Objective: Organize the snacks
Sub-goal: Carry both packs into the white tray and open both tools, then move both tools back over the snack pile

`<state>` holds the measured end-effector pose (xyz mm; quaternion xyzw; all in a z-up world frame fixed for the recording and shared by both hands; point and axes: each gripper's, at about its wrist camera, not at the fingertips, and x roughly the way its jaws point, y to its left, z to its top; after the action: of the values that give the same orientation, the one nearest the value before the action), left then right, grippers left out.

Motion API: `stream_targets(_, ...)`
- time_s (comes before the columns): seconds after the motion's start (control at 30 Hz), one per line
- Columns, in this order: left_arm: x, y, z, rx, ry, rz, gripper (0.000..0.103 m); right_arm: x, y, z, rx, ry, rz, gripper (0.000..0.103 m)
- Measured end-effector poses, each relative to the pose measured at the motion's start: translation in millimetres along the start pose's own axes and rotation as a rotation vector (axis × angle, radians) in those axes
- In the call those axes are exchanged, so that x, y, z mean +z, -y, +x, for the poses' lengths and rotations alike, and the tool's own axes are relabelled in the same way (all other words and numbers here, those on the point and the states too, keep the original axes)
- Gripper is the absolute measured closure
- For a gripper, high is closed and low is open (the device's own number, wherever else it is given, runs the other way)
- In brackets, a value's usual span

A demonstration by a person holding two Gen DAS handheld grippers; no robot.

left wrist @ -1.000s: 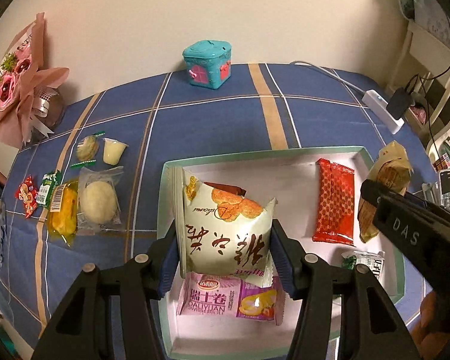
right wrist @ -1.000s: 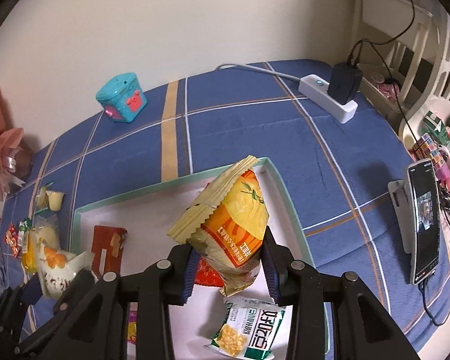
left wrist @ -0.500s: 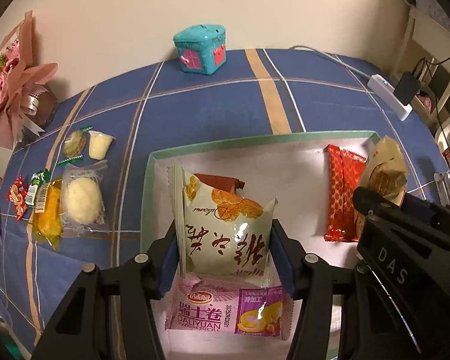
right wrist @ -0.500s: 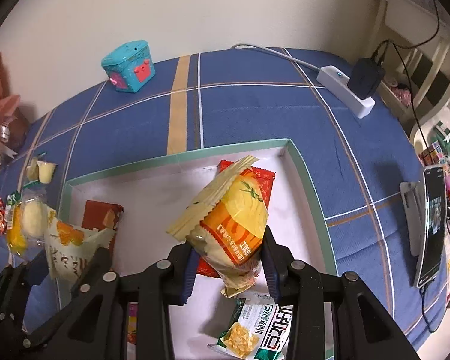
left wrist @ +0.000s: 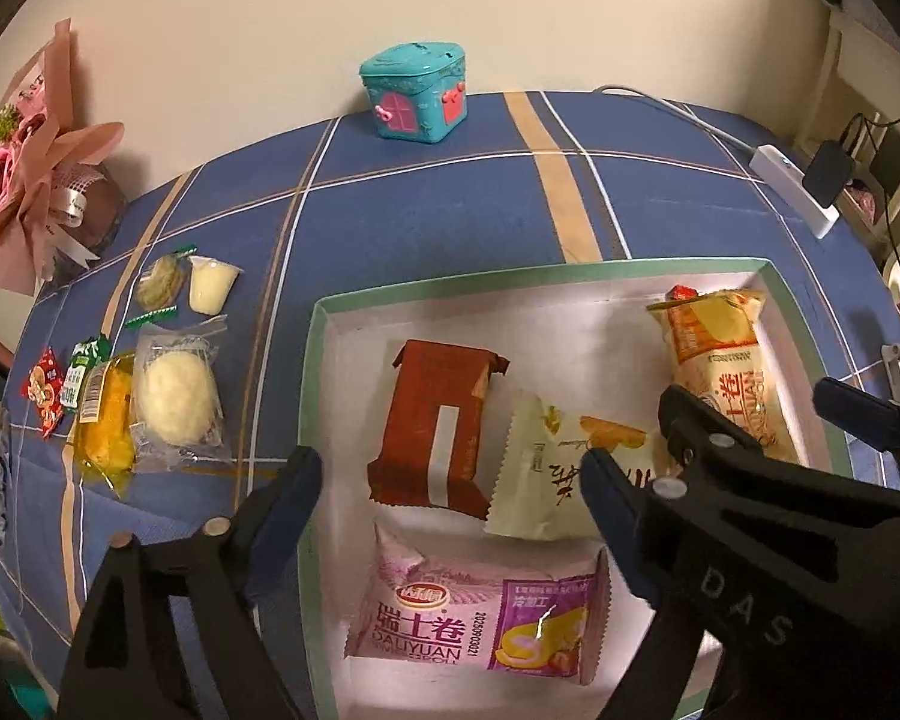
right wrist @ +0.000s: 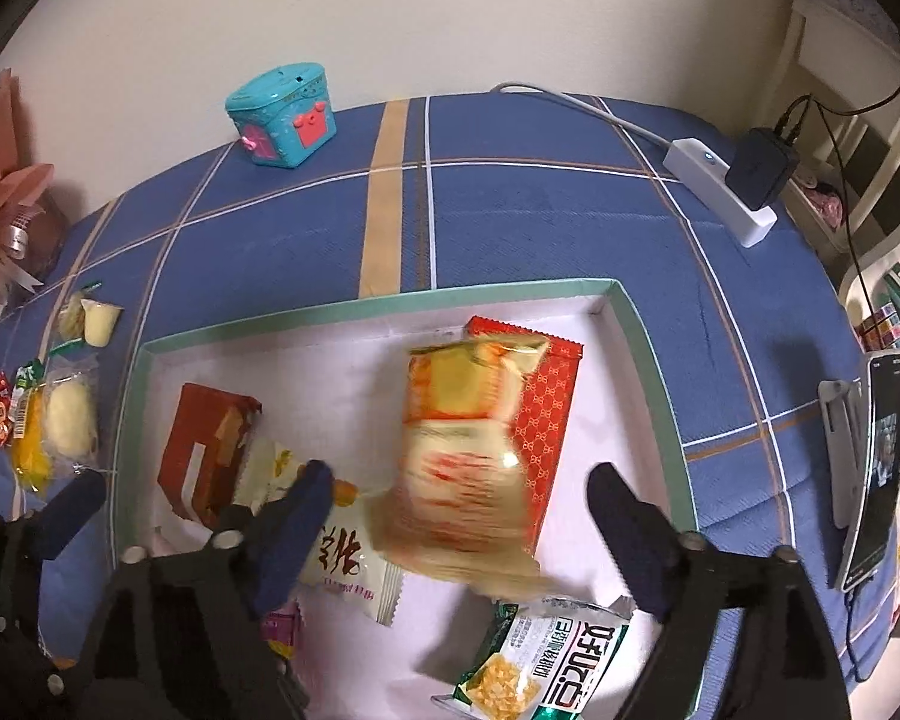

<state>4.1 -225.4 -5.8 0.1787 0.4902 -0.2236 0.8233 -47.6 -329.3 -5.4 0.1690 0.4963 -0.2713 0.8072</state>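
blue plaid tablecloth [left wrist: 426,216] | left hand-held gripper [left wrist: 450,480] just opened wide, empty | right hand-held gripper [right wrist: 456,498] just opened wide, empty

"DALIYUAN" on the purple snack pack [left wrist: 480,624], "DAS" on the right gripper [left wrist: 744,600], other print seemingly Chinese

Blurred orange snack bag [right wrist: 462,450] between just-opened jaws, atop red packet [right wrist: 549,414] in tray [right wrist: 648,360].

snack packs [left wrist: 576,474] in tray [left wrist: 510,282], others [left wrist: 174,402] left.
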Motion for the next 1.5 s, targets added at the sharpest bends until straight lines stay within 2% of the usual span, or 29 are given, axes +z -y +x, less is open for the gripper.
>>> stream_targets(0.03,0.4,-0.8,0.5,0.004,-0.002,-0.005,0.004,0.0,0.0,0.0,0.002,0.002,-0.001,0.004)
stream_targets(0.07,0.8,-2.4,0.8,0.01,-0.003,-0.013,0.002,-0.1,-0.1,-0.3,0.001,0.007,-0.001,0.0)
stream_targets(0.1,1.4,-4.3,1.3,0.017,-0.006,-0.02,0.0,-0.1,0.2,-0.7,0.0,0.014,-0.001,0.0)
stream_targets(0.57,1.3,-34.2,10.9,0.047,-0.069,-0.13,0.0,-0.5,8.0,0.5,-0.039,0.02,0.041,0.0)
stream_targets(0.87,-0.9,-55.4,10.4,0.049,-0.126,-0.181,0.0,-3.0,8.9,-4.6,-0.029,0.007,0.072,0.0)
stream_targets(1.03,-2.8,-78.8,8.4,0.035,-0.143,-0.247,0.0,-5.2,7.6,-8.2,-0.033,-0.006,0.076,0.0)
stream_targets(1.27,-7.3,-121.7,9.4,0.098,-0.154,-0.316,0.0,-8.4,-2.5,-8.1,-0.016,-0.032,0.062,0.0)
stream_targets(1.5,-19.1,-172.1,18.9,0.112,-0.19,-0.423,0.0,-7.8,-29.8,-9.6,0.002,-0.036,0.024,0.0)
